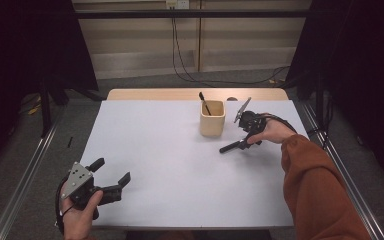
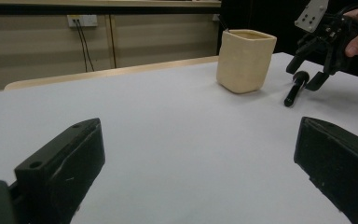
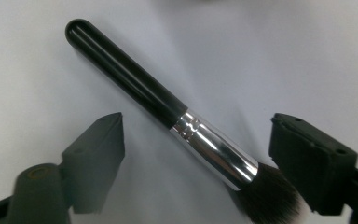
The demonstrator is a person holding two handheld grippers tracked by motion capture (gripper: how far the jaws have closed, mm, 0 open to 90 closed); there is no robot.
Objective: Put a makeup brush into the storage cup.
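Straddling a makeup brush point(image 3: 168, 107) lying flat on the desk point(image 1: 180, 170) beside a cup point(image 1: 212, 119), the right tongs point(image 1: 244, 142) gape wide, poised to grip; the left tongs point(image 1: 111, 171) wait open, empty.

Wide bare table point(image 1: 180, 170) is seen in front of the left gripper point(image 1: 114, 171). Just beside the right gripper point(image 1: 244, 141), the way is blocked by a cup point(image 1: 212, 119). A brush point(image 3: 168, 112) is lying between its open jaws.
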